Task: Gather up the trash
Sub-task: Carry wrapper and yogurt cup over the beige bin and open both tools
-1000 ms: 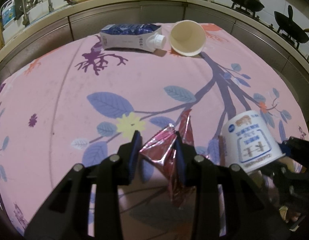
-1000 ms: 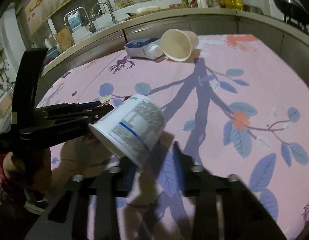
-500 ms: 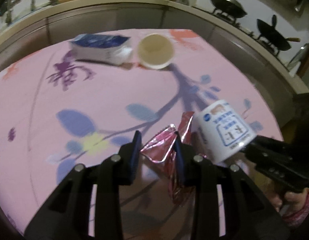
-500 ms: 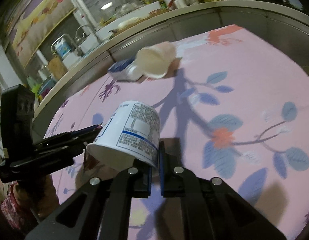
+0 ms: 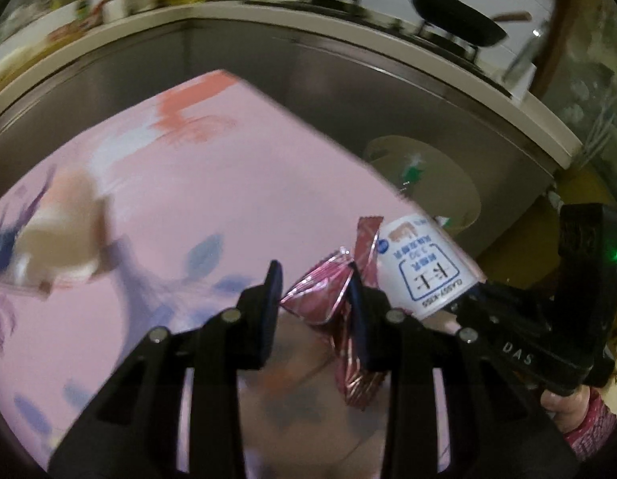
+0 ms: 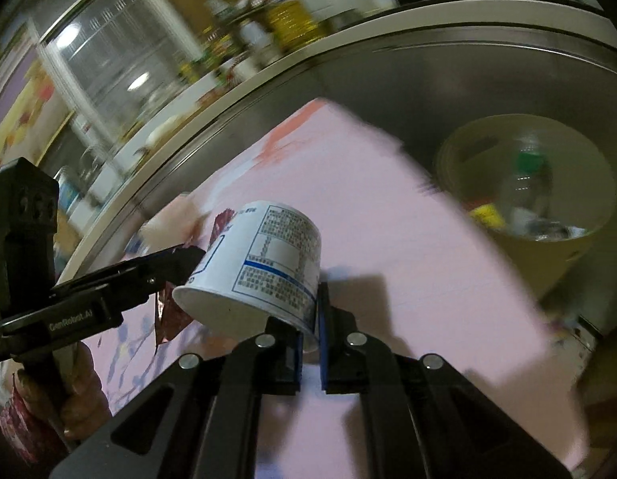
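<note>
Gripping a tilted yogurt cup (image 6: 268, 263) by its rim, mouth down-left, the right claw (image 6: 308, 343) is clamped; the left claw (image 5: 314, 299) pinches a crumpled wrapper (image 5: 340, 303).

Both fisheye views were dim and warm-toned, with black vignetting at the corners and strong barrel distortion that bowed the grey steel cabinet front (image 5: 340, 80) into an arc. Motion blur smeared the background: the bottles along the pale counter top (image 6: 268, 76), the pink floral cloth on the desk (image 5: 196, 183) and a beige paper cup (image 5: 65, 235) lying on it lost their outlines. Close objects stayed sharp, notably the black left hand-held gripper (image 5: 314, 299) and the white printed tub (image 6: 264, 267). A bright ceiling lamp (image 6: 139, 80) glared in the right view. The tub cast a dark shadow (image 6: 360, 291) on the cloth. The pale round bin (image 6: 524, 183) appeared soft and murky.
</note>
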A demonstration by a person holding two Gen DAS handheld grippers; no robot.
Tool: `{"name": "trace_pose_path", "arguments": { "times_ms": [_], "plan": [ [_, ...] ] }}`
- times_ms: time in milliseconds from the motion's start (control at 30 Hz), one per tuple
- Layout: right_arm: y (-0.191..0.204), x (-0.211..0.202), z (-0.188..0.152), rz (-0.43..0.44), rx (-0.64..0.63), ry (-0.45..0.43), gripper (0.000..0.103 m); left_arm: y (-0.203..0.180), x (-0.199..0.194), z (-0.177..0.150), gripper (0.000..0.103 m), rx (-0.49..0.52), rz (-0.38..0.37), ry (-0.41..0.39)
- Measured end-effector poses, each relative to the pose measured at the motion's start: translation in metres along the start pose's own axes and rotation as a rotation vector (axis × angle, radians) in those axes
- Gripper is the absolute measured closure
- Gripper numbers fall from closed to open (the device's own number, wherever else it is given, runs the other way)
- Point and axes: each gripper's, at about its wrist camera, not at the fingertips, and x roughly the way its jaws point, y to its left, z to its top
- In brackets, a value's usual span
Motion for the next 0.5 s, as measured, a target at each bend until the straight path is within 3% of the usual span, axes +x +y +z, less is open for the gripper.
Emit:
{"name": "trace_pose_path", "arguments": {
  "times_ms": [233, 500],
  "plan": [
    [-0.078, -0.029, 0.035, -0.109, 0.094, -0.089, 0.099, -0.079, 0.075, 0.071, 0.073, 0.109, -0.056, 0.013],
    [-0.143, -0.029, 0.059, -0.221, 0.114, -0.072, 0.099, -0.112, 0.141, 0.110, 0.073, 0.099, -0.127, 0.083]
  ]
}}
